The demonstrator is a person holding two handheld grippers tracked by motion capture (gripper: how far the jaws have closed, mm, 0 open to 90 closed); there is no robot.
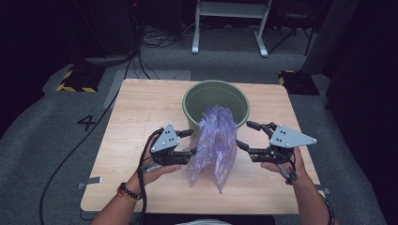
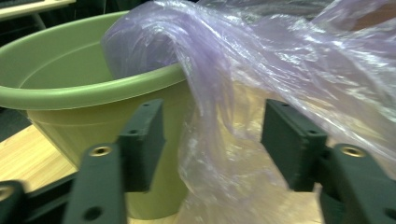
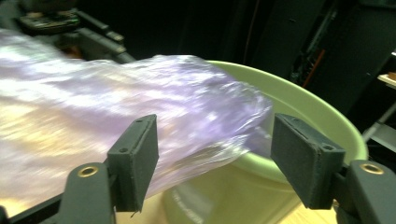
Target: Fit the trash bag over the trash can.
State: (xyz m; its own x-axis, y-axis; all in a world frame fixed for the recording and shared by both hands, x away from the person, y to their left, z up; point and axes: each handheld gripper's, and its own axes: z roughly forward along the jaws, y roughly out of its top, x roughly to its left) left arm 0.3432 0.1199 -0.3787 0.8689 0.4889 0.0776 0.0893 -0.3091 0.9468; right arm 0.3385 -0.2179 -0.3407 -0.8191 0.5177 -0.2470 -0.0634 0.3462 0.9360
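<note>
— At the table, center frame in the high view: a thin purple plastic bag (image 1: 215, 143) hangs over the near rim of a green plastic bucket (image 1: 199, 98). How far along does the lining job look to you?

— Barely started, I'd judge. Only the bag's top end reaches over the rim and into the bucket; most of it trails down the outside wall onto the pale wooden table (image 1: 136, 117), toward the lower center of the frame. It is not yet spread open or fitted around the rim.

— And the tools?

— The left gripper (image 1: 189, 142), left of center, stands wide open with the film just beside or between its jaws; in the left gripper view the plastic (image 2: 261, 84) hangs in the gap, unpinched. The right gripper (image 1: 243, 135), right of center, is spread wide too, close to the bag's other edge, gripping nothing.

— What is the stuff like?

— The bag is translucent, crinkled and glossy, limp enough to fold on itself. The bucket (image 3: 308, 112) is smooth, matte, round, with a rolled lip and walls tapering downward. The jaws are flat black blocks.
</note>
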